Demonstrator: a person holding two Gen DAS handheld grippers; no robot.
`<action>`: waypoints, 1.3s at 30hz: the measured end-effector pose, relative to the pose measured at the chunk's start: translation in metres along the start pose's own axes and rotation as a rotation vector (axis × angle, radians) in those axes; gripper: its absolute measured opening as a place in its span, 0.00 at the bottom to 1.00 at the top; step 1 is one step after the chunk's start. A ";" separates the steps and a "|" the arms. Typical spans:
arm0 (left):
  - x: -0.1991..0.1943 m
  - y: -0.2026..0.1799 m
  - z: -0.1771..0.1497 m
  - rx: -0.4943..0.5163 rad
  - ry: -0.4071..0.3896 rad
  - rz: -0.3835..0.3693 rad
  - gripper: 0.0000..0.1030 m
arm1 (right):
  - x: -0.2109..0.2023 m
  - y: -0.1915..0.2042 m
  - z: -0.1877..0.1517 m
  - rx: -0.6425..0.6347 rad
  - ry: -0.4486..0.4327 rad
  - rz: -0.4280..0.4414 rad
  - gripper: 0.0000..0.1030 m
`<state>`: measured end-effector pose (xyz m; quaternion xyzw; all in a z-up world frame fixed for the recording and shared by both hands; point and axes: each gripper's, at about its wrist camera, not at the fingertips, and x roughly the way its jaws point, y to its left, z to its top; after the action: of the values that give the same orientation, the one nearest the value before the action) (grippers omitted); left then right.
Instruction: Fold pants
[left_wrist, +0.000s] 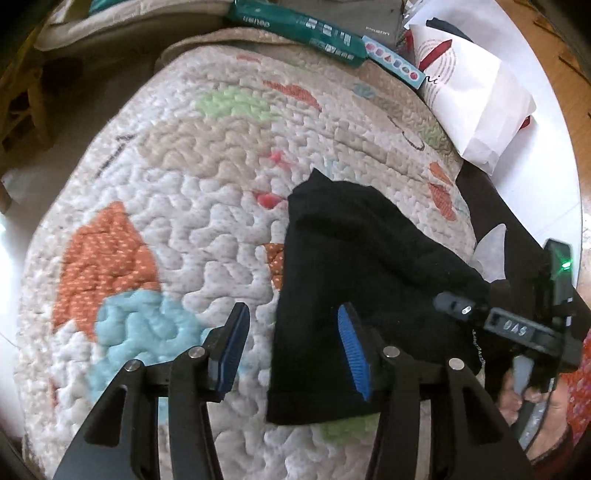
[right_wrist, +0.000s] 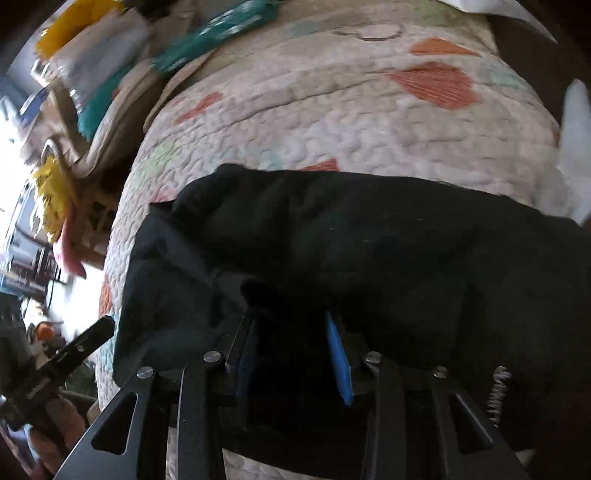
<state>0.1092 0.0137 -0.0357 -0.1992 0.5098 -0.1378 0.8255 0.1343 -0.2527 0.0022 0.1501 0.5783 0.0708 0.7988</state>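
Observation:
The black pants (left_wrist: 354, 280) lie bunched on a quilted patchwork cover (left_wrist: 192, 206). My left gripper (left_wrist: 291, 343) is open and empty, its blue pads over the pants' left edge, the right pad over the black cloth. The right gripper shows in the left wrist view (left_wrist: 517, 328) at the pants' right end. In the right wrist view the pants (right_wrist: 369, 236) fill the middle. My right gripper (right_wrist: 291, 350) has its blue pads apart with black cloth between and over them. The left gripper's finger (right_wrist: 74, 347) shows at the lower left.
A green packet (left_wrist: 295, 26) and a white paper bag (left_wrist: 476, 96) lie at the quilt's far edge. A dark surface (left_wrist: 491, 206) borders the quilt on the right. Cluttered yellow and teal items (right_wrist: 92, 74) sit beyond the quilt's left side.

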 end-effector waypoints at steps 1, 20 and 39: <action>0.003 0.001 0.000 -0.006 0.004 -0.010 0.48 | -0.007 0.001 0.002 0.001 -0.023 -0.057 0.41; 0.016 -0.014 -0.018 0.055 0.025 -0.038 0.10 | 0.110 0.178 0.086 -0.514 0.181 -0.087 0.27; -0.025 0.046 -0.003 -0.111 -0.011 0.076 0.18 | 0.116 0.251 0.093 -0.549 0.094 0.006 0.33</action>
<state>0.0965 0.0643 -0.0387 -0.2259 0.5192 -0.0765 0.8207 0.2747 0.0030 0.0045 -0.0736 0.5735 0.2338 0.7817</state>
